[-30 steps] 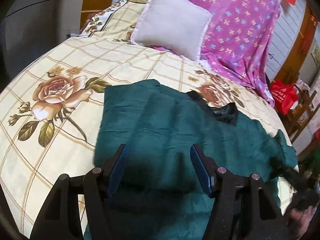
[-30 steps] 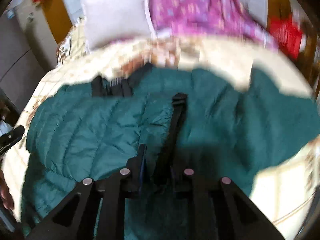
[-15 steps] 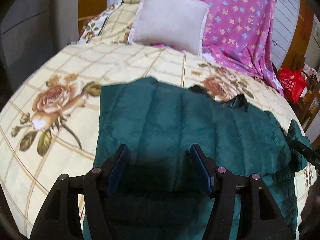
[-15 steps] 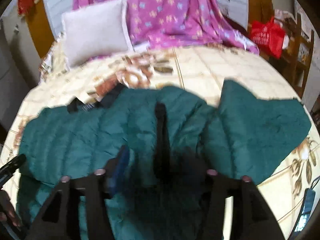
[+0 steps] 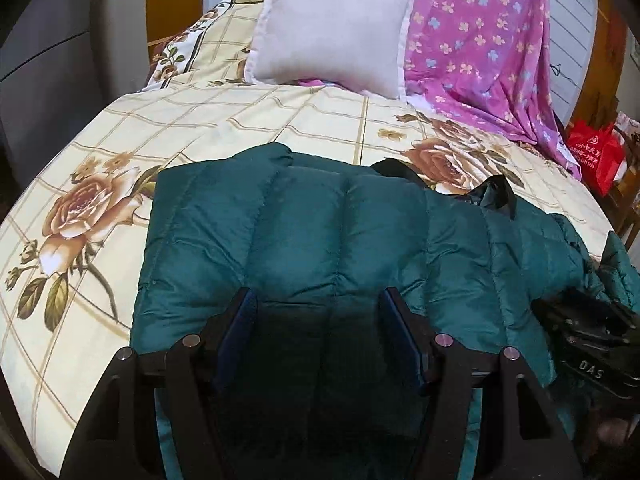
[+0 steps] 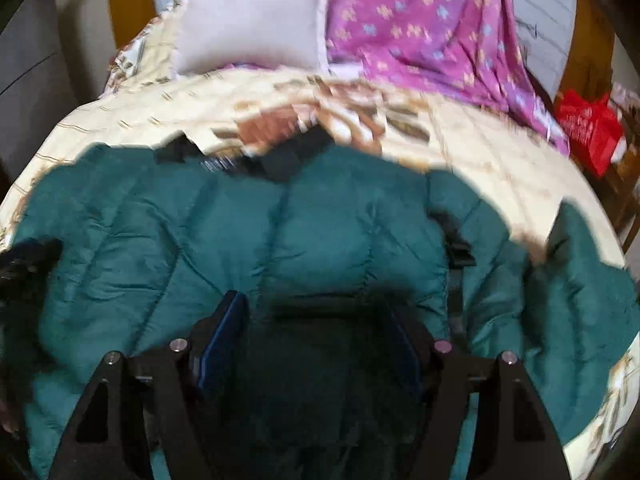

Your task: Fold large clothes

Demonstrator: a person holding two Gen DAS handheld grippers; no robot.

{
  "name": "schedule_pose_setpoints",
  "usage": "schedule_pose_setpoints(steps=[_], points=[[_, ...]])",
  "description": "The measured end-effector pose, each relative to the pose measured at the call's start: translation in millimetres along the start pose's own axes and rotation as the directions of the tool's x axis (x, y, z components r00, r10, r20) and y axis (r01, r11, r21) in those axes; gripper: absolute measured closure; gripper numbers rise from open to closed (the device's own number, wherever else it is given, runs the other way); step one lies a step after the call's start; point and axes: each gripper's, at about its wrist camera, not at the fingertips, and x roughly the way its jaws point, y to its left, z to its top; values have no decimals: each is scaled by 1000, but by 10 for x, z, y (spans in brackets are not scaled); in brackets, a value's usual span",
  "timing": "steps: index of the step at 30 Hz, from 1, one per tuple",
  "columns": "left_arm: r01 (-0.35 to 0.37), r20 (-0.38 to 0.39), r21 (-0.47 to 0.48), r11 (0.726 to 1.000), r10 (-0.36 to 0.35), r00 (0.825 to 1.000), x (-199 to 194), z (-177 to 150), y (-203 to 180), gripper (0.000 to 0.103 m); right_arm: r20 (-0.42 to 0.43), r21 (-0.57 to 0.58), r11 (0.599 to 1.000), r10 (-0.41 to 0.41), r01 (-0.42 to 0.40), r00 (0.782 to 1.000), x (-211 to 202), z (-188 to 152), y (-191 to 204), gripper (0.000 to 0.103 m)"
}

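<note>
Left gripper (image 5: 318, 322) spread wide, empty, hovering over the near part of the quilted dark-teal puffer jacket (image 5: 304, 216). Right gripper (image 6: 316, 326) also spread, nothing between its blue pads; that view is motion-blurred, so fine detail is unclear. The right gripper also shows at the right edge of the left view (image 5: 592, 334).

Jacket lies flat-ish on the bed, across its near half, black collar lining (image 6: 280, 158) at the far edge, one sleeve or side panel (image 6: 580, 264) flopped out to the right, bunched along a black zipper strip (image 6: 456, 248).

Judgement: step in hand looks like picking the next grasp for a fold. To do it well: take the right flap at its outer edge, pinch through the full puffy thickness so slippery shell fabric doesn't slide out, lift only enough to clear, carry it over toward the middle. Left gripper best used to pin or hold the opposite hem so the body doesn't drag. Flatten trapped air after; puffer will spring back otherwise.

Surface: cream bedspread with tan grid and brown rose print (image 5: 104, 184), soft, gives under pressure. Farther: pale grey square pillow (image 5: 332, 24), then purple floral sheet (image 5: 480, 40) draped at the head. Red plastic bag (image 5: 596, 156) far right, off the bed. Grey cabinet (image 5: 44, 60) far left.
</note>
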Motion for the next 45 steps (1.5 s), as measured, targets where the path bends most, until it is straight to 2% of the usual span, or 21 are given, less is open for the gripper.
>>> schedule_pose_setpoints(steps=[3, 7, 9, 13, 17, 24, 31, 38, 45], points=[[-5, -6, 10, 1000, 5, 1000, 16, -5, -4, 57, -16, -13, 1000, -4, 4, 1000, -108, 19, 10, 30], [-4, -3, 10, 1000, 4, 1000, 19, -13, 0, 57, 29, 7, 999, 35, -35, 999, -422, -28, -42, 30], [-8, -1, 15, 1000, 8, 1000, 23, -17, -3, 57, 39, 8, 1000, 29, -29, 999, -498, -73, -65, 30], [-14, 10, 23, 1000, 14, 1000, 20, -23, -7, 56, -22, 19, 1000, 11, -11, 1000, -277, -199, -136, 29], [-13, 0, 31, 999, 13, 1000, -37, -28, -7, 56, -18, -1, 1000, 3, -3, 1000, -203, -238, -107, 27], [75, 19, -24, 997, -75, 997, -462, -69, 11, 56, 54, 14, 1000, 11, -12, 998, -691, -269, -172, 27], [145, 19, -2, 989, -145, 989, -748, -160, -219, 56, 113, 56, 998, -25, 18, 993, -1136, -327, -443, 27], [186, 17, 30, 982, -187, 982, -900, -248, -489, 56, 126, 114, 990, -95, 81, 988, -1373, -427, -878, 24], [214, 10, 25, 977, -214, 977, -920, -285, -644, 56, 114, 150, 978, -160, 142, 981, -1424, -503, -1273, 24]])
